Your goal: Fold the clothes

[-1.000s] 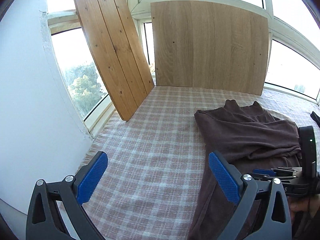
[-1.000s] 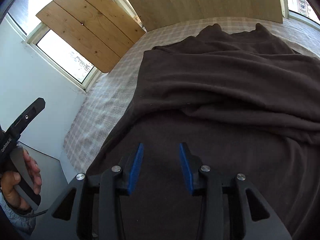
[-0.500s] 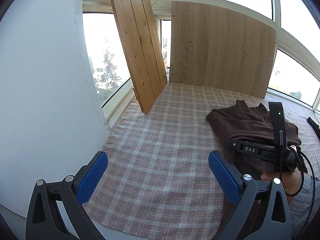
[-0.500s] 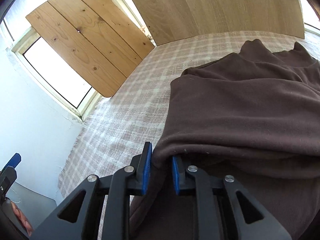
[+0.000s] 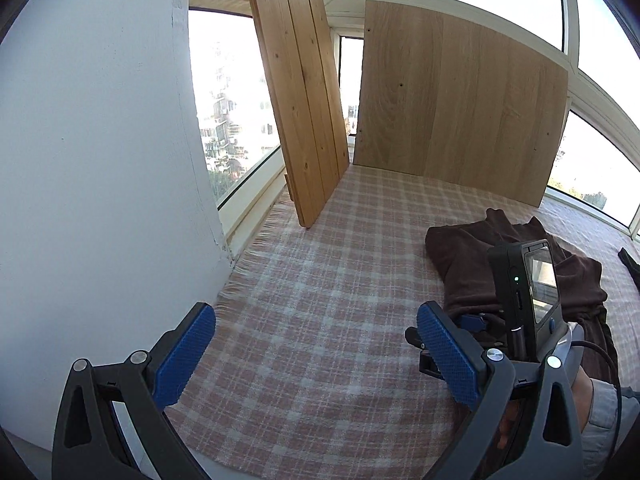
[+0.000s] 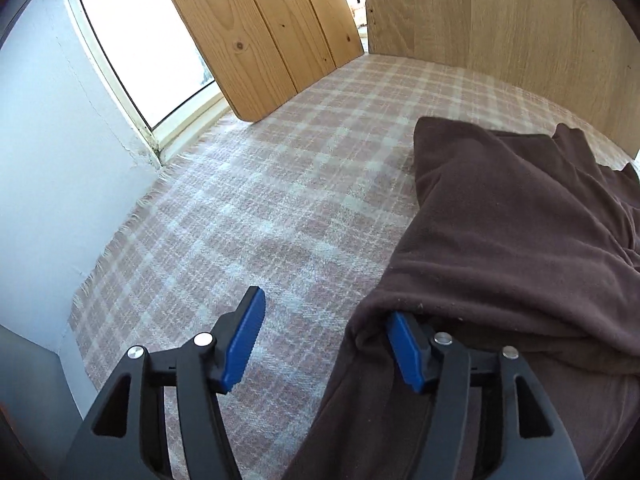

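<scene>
A dark brown garment [image 6: 520, 224] lies crumpled on the pink plaid blanket [image 6: 280, 184], to the right. It also shows in the left wrist view [image 5: 468, 256]. My right gripper [image 6: 324, 344] is open at the garment's near left edge; the cloth drapes over its right finger [image 6: 404, 348], and its left finger is over bare blanket. My left gripper [image 5: 316, 356] is open and empty above the blanket, left of the garment. The right gripper's body and camera [image 5: 524, 292] show in the left wrist view, in front of the garment.
Two wooden boards [image 5: 300, 92] [image 5: 460, 108] lean against the windows at the back. A white wall [image 5: 92, 160] stands at the left, by the blanket's fringed edge. A small dark item [image 5: 630, 260] lies at the far right.
My right gripper was shut on the garment's edge half a second ago and has now opened, letting the cloth go. The left gripper has tilted up and stayed open.
</scene>
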Demonstrator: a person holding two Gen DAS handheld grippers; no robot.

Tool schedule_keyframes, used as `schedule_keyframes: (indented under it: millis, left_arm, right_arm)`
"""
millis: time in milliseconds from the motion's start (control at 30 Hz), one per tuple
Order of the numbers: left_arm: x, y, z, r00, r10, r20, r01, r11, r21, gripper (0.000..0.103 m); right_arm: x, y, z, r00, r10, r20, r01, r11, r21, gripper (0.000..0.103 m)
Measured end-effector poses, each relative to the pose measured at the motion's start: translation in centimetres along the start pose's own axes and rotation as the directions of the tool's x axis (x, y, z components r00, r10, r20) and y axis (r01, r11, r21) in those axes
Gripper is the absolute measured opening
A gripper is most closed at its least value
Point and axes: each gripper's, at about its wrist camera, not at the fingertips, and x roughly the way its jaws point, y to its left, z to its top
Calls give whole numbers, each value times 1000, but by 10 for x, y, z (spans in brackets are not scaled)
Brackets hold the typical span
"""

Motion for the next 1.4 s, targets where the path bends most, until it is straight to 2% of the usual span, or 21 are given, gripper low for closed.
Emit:
schedule_keyframes:
  millis: [67, 167, 300, 367, 433, 467, 500, 600, 633, 667, 767, 800, 933, 1000, 1033, 1067, 1100, 1167, 1267, 1300, 1400]
  left_arm:
    - [0, -3, 3, 1000, -1, 4, 1, 1000, 9, 102]
    - [1, -11, 7, 1000, 3, 13, -4, 1000, 31, 102]
    - [1, -21, 9, 1000, -12, 13, 12, 1000, 26, 102]
    - [4, -32, 9, 1000, -21, 6, 20, 999, 43, 102]
    - [6, -43, 9, 1000, -30, -1, 30, 998, 63, 102]
    - [8, -50, 8, 999, -35, -2, 35, 997, 73, 102]
    - [7, -57, 8, 999, -38, 0, 38, 996, 82, 102]
    - [8, -77, 7, 999, -44, -4, 44, 994, 100, 102]
    - [7, -82, 7, 999, -46, -7, 47, 994, 99, 102]
    - [5, -87, 6, 999, -46, -8, 47, 994, 95, 102]
    - [-2, -98, 4, 999, -33, -11, 34, 996, 86, 102]
    - [-3, -101, 3, 999, -32, -16, 33, 996, 87, 102]
    - [-2, -115, -1, 999, -14, -29, 17, 994, 105, 102]
    - [2, -120, 0, 999, -17, -35, 21, 996, 92, 102]
    - [5, -123, 1, 999, -24, -39, 28, 996, 87, 102]
    - [7, -127, 2, 999, -28, -39, 32, 995, 90, 102]
    - [10, -131, 3, 999, -32, -40, 36, 995, 94, 102]
    - [13, -138, 6, 998, -39, -40, 43, 994, 101, 102]
    - [14, -144, 10, 998, -49, -32, 52, 994, 98, 102]
    - [14, -145, 10, 999, -44, -30, 47, 994, 100, 102]
    - [16, -147, 11, 999, -33, -28, 35, 994, 99, 102]
  right_arm:
    - [-8, 4, -4, 1000, 7, -29, -7, 1000, -24, 61]
    - [-38, -7, -21, 996, 90, -13, -90, 996, -6, 60]
    - [-103, -54, -43, 993, 59, 104, -64, 997, 44, 60]
    - [-126, -93, -43, 985, -43, 164, 33, 997, 65, 60]
    - [-135, -146, -34, 971, -172, 166, 154, 981, 119, 60]
    - [-135, -179, -30, 968, -200, 150, 173, 969, 176, 60]
    - [-134, -211, -24, 967, -219, 131, 184, 954, 235, 60]
    - [-107, -280, -11, 993, -113, 24, 102, 959, 265, 58]
    - [-97, -300, -9, 991, -134, -4, 130, 953, 275, 58]
    - [-94, -321, -9, 990, -138, 15, 128, 948, 291, 57]
    - [-94, -368, -8, 987, -150, 55, 126, 943, 309, 22]
    - [-96, -375, -6, 986, -157, 48, 135, 941, 311, 20]
    - [-134, -345, -22, 982, -163, 94, 133, 955, 267, 25]
    - [-142, -333, -38, 984, -153, 97, 127, 965, 230, 43]
    - [-134, -342, -48, 986, -161, 45, 145, 958, 249, 43]
    - [-125, -352, -59, 986, -167, -13, 164, 948, 273, 42]
    - [-129, -361, -68, 989, -141, 37, 124, 947, 296, 35]
    - [-137, -372, -76, 990, -137, 29, 118, 929, 350, 19]
    - [-150, -348, -67, 967, -252, -39, 252, 919, 303, 24]
    - [-154, -331, -60, 967, -256, -16, 251, 931, 266, 24]
    - [-143, -281, -33, 994, -98, 52, 87, 977, 195, 31]
